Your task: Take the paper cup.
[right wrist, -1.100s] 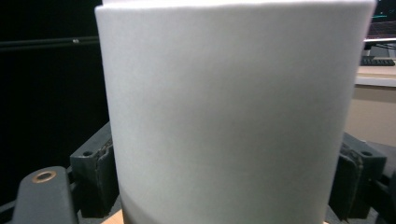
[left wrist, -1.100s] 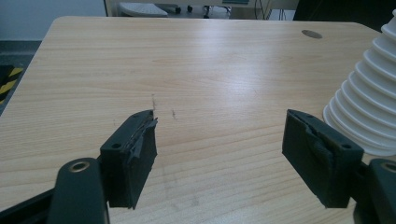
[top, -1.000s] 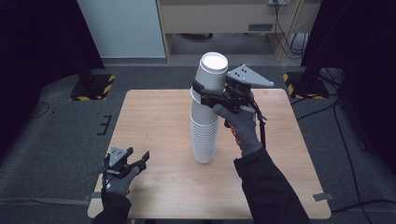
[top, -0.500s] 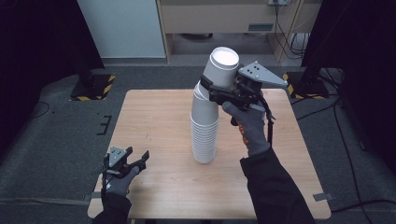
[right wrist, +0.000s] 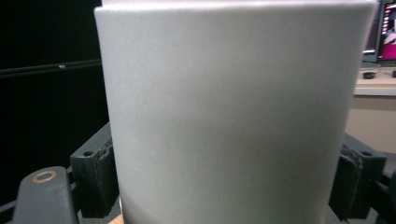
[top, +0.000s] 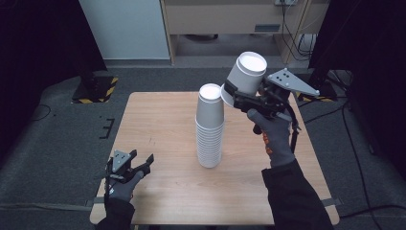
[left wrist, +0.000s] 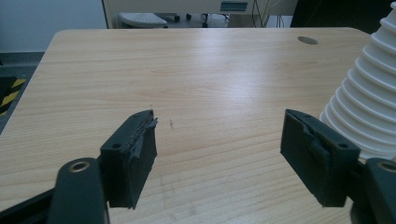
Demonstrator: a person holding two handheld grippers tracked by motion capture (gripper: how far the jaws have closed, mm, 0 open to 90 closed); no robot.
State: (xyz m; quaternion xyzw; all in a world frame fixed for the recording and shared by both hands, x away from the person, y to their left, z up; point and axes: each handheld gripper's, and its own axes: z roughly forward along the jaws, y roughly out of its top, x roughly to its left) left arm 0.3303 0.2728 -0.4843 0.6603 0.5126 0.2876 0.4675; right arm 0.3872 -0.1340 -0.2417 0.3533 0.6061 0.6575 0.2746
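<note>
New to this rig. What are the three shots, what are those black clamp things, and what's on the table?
No robot here: a person holds a two-jaw hand-held gripper in each hand. The high view is a fixed camera above the wooden table; the other two cameras ride on the grippers and look along their black jaws. On the table stands a stack of white paper cups, upside down. The right hand-held gripper is shut on one white cup, tilted and held in the air to the right of the stack's top; its own view shows that cup's side close up. The left hand-held gripper is open, holding nothing, near the table's front left corner.
</note>
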